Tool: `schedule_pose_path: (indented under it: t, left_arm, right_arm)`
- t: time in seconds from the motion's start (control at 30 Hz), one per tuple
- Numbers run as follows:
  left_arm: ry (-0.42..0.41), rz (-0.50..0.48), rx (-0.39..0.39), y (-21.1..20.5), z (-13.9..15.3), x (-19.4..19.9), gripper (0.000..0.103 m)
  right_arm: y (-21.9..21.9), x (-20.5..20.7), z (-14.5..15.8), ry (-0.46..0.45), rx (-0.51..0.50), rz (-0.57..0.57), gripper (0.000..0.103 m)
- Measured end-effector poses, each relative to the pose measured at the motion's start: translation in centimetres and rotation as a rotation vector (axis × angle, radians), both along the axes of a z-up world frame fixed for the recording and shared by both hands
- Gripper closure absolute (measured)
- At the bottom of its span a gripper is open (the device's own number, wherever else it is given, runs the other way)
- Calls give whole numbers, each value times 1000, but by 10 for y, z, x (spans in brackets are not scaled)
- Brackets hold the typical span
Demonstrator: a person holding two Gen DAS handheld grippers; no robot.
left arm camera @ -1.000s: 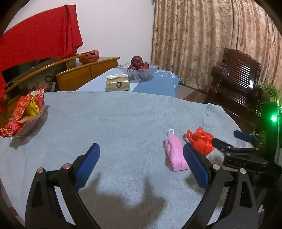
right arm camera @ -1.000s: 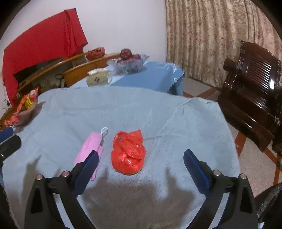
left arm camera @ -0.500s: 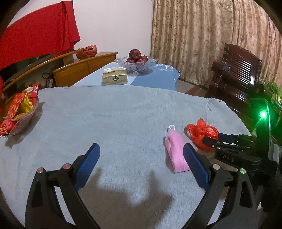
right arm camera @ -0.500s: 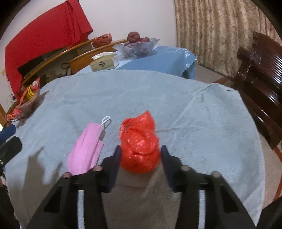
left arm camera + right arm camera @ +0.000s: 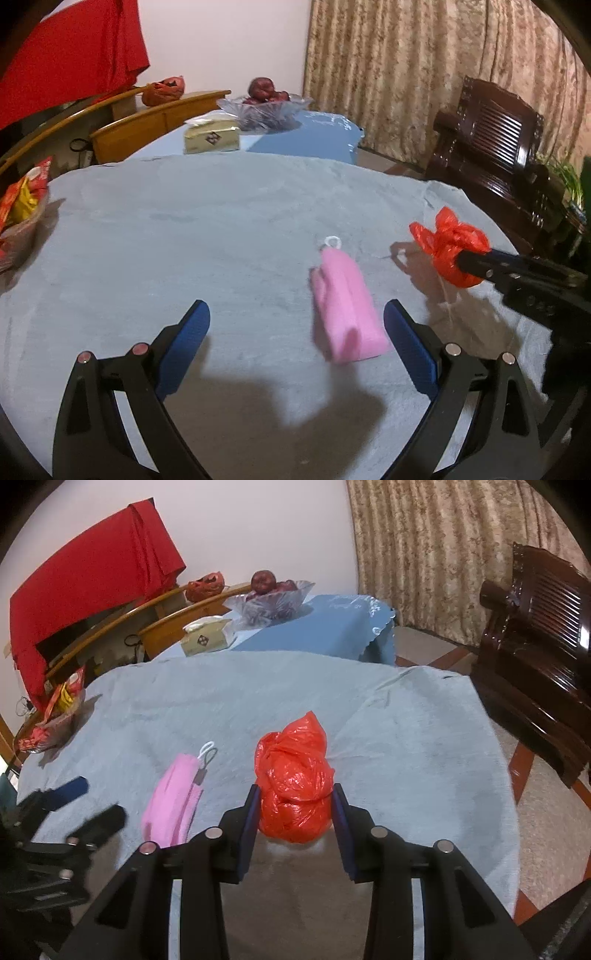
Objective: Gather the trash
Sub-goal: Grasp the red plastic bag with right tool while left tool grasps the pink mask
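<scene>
A crumpled red plastic bag point(image 5: 291, 753) sits between the blue pads of my right gripper point(image 5: 295, 794). The jaws are closing and both pads press into its sides. The left wrist view shows the same bag point(image 5: 454, 247) at the right, on the tip of the right gripper point(image 5: 467, 262). A folded pink face mask point(image 5: 347, 306) with a white ear loop lies on the grey tablecloth point(image 5: 184, 229). My left gripper point(image 5: 295, 314) stands open low over the cloth, with the mask just inside its right finger. In the right wrist view the mask point(image 5: 173, 801) lies left of the bag, beside the left gripper point(image 5: 92, 805).
A glass bowl of red and yellow snack packets point(image 5: 55, 720) stands at the table's left edge. Behind, a blue-covered table carries a tissue box point(image 5: 212, 138) and a fruit bowl point(image 5: 264, 107). A dark wooden chair point(image 5: 535, 646) stands off the right edge.
My right gripper went from wide open to closed around the red bag. My left gripper sank and moved closer to the pink mask, which now looks larger between its fingers.
</scene>
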State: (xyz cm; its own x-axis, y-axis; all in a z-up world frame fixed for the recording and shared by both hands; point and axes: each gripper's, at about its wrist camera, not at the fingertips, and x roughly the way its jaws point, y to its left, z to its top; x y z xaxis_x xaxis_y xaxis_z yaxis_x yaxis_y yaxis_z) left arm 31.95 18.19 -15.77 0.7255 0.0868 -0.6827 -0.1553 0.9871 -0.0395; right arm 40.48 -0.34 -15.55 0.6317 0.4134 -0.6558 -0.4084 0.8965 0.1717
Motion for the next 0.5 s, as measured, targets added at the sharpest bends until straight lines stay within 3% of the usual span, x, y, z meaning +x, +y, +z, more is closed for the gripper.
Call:
schedule_pose_path:
  t: [0.17, 0.23, 0.33, 0.4, 0.5]
  left_arm:
    - [39, -9, 4, -13, -19, 20, 11]
    - [56, -15, -1, -17, -24, 26, 18]
    - [102, -32, -21, -19, -32, 35, 35]
    - [127, -53, -44, -21, -37, 40, 58]
    - [125, -70, -48, -24, -37, 40, 78]
  right_arm:
    - [-8, 3, 1, -2, 7, -5, 65]
    - [-9, 3, 0, 1, 12, -7, 65]
    - [-13, 3, -3, 8, 23, -12, 65]
    - [-15, 3, -4, 13, 32, -16, 65]
    - [-19, 2, -3, 18, 46, -22, 65]
